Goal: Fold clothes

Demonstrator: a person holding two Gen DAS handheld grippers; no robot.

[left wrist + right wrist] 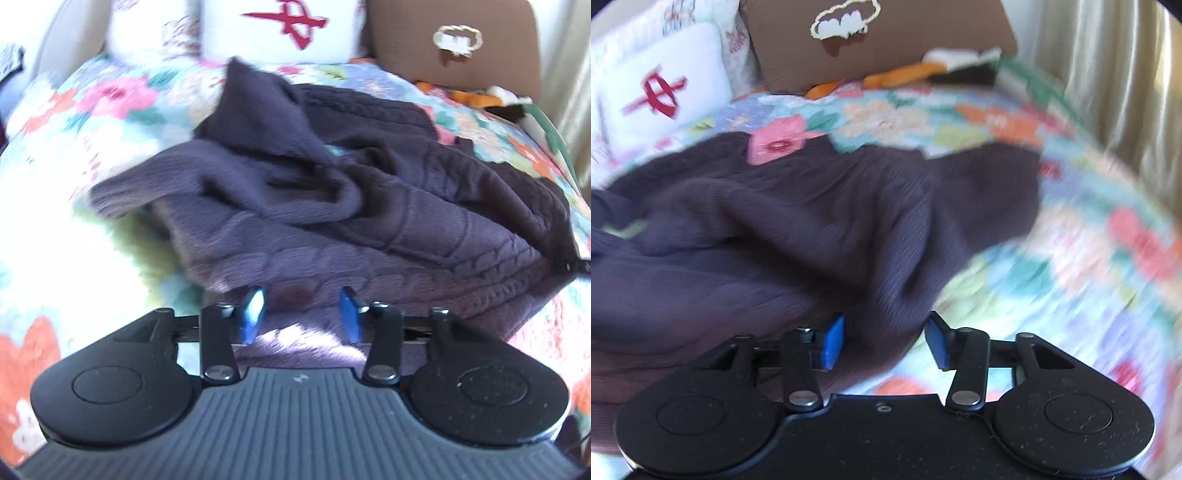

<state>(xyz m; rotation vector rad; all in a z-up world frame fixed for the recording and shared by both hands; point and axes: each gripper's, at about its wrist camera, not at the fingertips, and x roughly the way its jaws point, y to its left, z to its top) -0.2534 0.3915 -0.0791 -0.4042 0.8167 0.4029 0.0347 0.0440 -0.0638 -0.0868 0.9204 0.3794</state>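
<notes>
A dark purple knit sweater [332, 199] lies rumpled on a floral quilt [92, 122], with a sleeve flopped out to the left. My left gripper [301, 314] is open and empty, just above the sweater's near edge. In the right wrist view the same sweater [757, 236] fills the left half, blurred by motion. My right gripper [884, 341] is open, its blue pads [833, 341] straddling a fold of the sweater's right edge without clamping it.
A white pillow with a red emblem [280, 26] and a brown cardboard box [454, 40] stand at the head of the bed. Orange and dark items [923, 72] lie by the box. A beige curtain [1115, 88] hangs at the right.
</notes>
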